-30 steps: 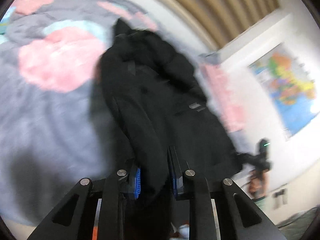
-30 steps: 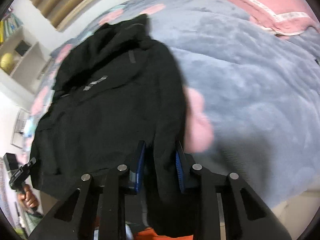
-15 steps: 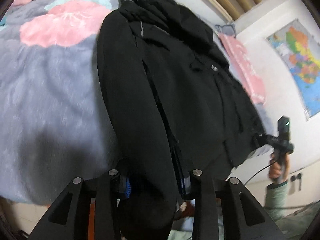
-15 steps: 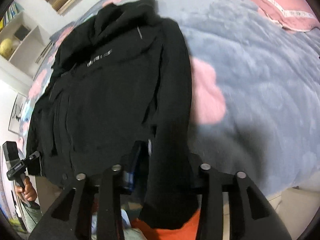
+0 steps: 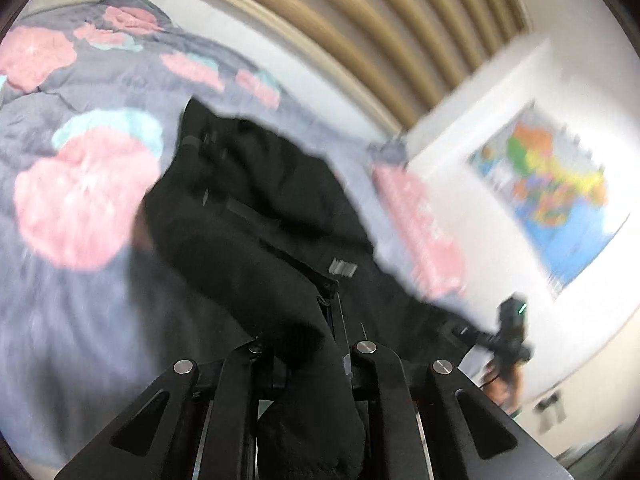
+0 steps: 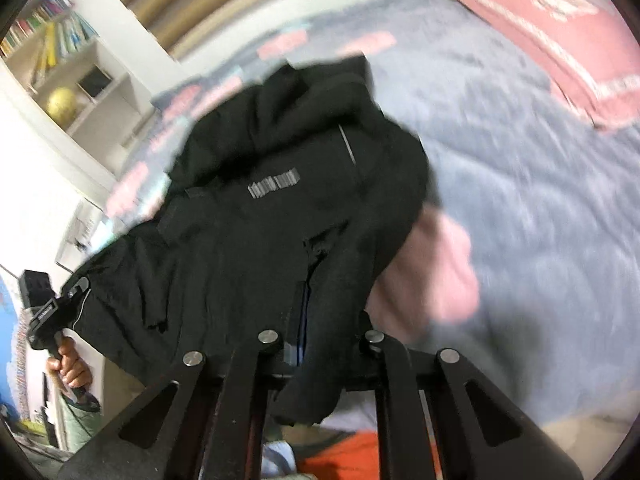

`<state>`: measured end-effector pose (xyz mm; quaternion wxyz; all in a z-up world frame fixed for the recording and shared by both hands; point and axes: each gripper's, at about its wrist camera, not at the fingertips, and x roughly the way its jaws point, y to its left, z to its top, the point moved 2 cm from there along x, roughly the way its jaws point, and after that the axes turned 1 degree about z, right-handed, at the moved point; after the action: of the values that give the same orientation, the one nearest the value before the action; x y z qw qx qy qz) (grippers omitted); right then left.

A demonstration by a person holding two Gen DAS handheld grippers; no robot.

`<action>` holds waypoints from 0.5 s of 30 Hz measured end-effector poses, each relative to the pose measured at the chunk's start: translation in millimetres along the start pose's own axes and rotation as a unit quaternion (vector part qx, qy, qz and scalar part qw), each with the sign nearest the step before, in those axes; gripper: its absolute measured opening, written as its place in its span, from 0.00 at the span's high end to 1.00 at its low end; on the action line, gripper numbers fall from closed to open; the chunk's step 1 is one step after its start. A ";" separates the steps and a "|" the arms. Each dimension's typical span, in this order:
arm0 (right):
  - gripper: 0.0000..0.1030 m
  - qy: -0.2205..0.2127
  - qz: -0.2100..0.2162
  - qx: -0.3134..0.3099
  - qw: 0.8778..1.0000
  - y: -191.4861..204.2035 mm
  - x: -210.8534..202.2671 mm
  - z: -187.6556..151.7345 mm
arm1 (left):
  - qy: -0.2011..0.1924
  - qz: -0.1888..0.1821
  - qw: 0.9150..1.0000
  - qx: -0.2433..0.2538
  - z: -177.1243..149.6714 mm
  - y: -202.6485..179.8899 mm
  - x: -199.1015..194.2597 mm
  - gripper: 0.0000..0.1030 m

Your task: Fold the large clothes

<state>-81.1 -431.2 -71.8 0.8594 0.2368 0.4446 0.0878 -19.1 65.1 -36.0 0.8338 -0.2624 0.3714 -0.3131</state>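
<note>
The black hooded jacket (image 5: 256, 240) lies on the grey floral bedspread (image 5: 72, 280), its hood toward twelve o'clock. The left gripper (image 5: 320, 344) has just clenched on one bottom corner; the right gripper (image 6: 320, 336) has just clenched on the other corner (both views blurred). A pink pillow (image 6: 560, 32) sits at one o'clock in the right view.
</note>
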 end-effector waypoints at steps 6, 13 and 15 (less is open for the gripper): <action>0.85 -0.063 0.025 0.032 0.997 3.4 -13.7 70.7 | -0.042 -0.018 0.999 -0.021 65.0 1.8 10.6 0.87; 0.85 -0.100 0.045 0.073 0.991 6.0 10.2 164.2 | -0.064 -0.008 0.996 -0.056 151.3 39.0 59.7 0.86; 0.85 -0.104 0.042 0.068 0.991 12.4 24.1 192.6 | -0.070 0.002 0.995 -0.067 174.2 52.6 82.3 0.86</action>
<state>89.0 -475.1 11.6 0.8785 0.3209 0.3472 0.0682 178.0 76.8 -6.6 0.8389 -0.3380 0.3331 -0.2665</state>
